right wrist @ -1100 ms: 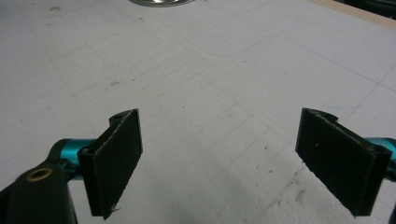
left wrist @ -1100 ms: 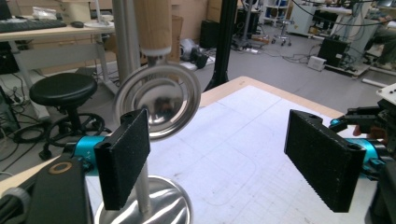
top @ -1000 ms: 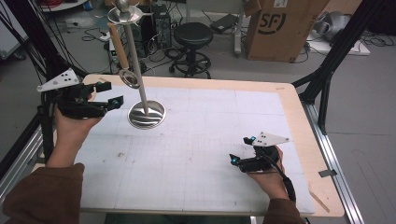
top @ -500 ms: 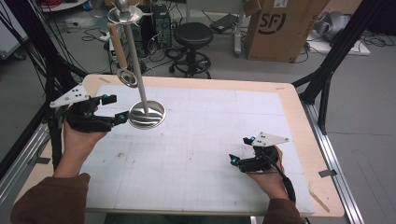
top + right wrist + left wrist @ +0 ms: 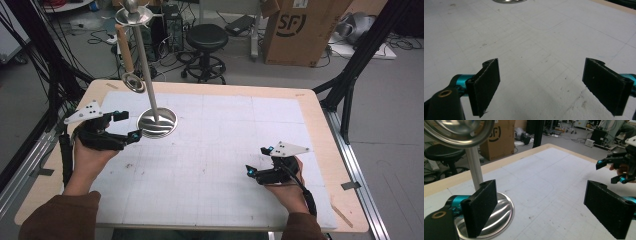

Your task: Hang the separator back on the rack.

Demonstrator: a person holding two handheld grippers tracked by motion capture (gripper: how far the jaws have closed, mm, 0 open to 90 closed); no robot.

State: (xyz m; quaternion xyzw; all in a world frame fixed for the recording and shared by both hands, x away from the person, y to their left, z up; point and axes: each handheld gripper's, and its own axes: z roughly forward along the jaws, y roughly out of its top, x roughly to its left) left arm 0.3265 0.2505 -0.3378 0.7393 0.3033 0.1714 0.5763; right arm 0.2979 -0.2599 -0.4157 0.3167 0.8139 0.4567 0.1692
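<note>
A steel stand (image 5: 156, 120), its round base on the far left of the white mat (image 5: 225, 150), rises beside the left gripper (image 5: 129, 126), whose jaws have just been opening and hold nothing. The right gripper (image 5: 256, 161) rests near the mat's right edge, well apart from the stand, jaws spread and empty.

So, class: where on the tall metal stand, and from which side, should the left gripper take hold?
Probably the upright pole just above the round base, from the table's left, where the open left gripper already is. The pole is slim enough for the jaws; the base lies flat and wide.
</note>
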